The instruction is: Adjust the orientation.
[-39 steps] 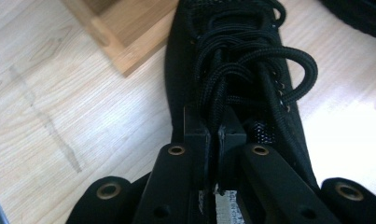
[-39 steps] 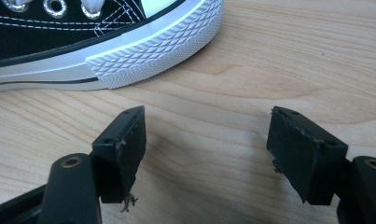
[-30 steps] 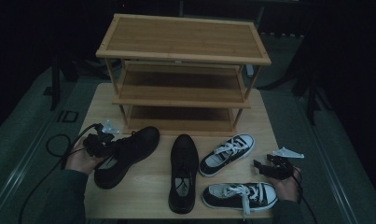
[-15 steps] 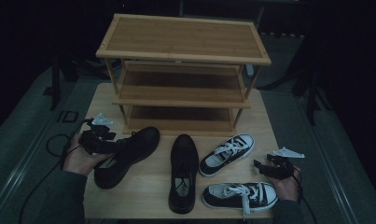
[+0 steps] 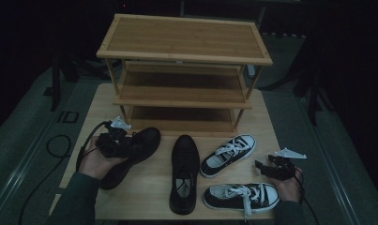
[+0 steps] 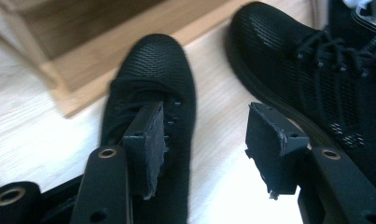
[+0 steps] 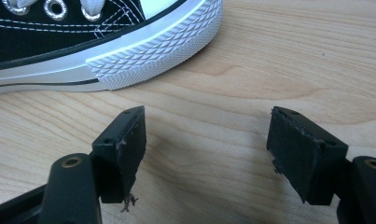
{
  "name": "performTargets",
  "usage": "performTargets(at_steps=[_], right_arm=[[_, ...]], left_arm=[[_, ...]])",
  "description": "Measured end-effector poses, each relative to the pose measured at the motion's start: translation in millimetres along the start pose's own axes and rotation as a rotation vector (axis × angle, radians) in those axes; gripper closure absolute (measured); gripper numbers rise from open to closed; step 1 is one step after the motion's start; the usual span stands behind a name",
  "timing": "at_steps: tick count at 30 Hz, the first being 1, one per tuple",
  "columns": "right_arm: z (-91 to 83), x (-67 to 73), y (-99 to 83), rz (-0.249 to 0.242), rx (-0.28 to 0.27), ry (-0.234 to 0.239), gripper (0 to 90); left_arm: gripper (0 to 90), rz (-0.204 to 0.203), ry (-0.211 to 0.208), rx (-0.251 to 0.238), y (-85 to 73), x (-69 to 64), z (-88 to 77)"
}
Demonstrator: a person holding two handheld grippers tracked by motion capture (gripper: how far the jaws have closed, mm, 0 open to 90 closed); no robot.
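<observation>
From the high view, I see my left gripper (image 5: 115, 140) at about eight o'clock on the table (image 5: 149, 201), over the left black mesh shoe (image 5: 130, 157); my right gripper (image 5: 273, 168) sits at four o'clock, beside the near sneaker (image 5: 240, 196). Through the left gripper view, the jaws have just been opening (nothing between the pads), with that mesh shoe (image 6: 153, 107) lying below at twelve o'clock. Through the right gripper view, the jaws stand wide and empty over bare wood, the sneaker's toe (image 7: 143, 46) at eleven o'clock.
</observation>
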State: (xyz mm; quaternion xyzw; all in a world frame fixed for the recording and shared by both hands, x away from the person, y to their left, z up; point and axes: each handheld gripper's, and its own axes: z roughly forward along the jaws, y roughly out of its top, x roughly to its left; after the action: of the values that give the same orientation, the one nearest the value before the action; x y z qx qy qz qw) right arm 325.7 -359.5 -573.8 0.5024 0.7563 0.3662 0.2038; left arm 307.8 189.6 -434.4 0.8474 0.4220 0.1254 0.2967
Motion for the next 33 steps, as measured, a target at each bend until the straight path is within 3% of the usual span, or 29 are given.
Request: performTargets(at_steps=[9, 18, 33], right_arm=[[0.1, 0.1, 0.0, -0.002, 0.0, -0.001, 28.1], [0.0, -0.5, 0.0, 0.0, 0.0, 0.004, 28.1], [0.1, -0.1, 0.1, -0.003, 0.0, 0.001, 28.1]], left_arm=[[49.1, 0.03, -0.032, -0.007, 10.4, -21.2, 5.5], [48.2, 0.016, -0.064, -0.012, 15.9, -33.1, 13.0], [44.2, 0.058, -0.1, 0.0, 23.6, -54.9, 19.4]])
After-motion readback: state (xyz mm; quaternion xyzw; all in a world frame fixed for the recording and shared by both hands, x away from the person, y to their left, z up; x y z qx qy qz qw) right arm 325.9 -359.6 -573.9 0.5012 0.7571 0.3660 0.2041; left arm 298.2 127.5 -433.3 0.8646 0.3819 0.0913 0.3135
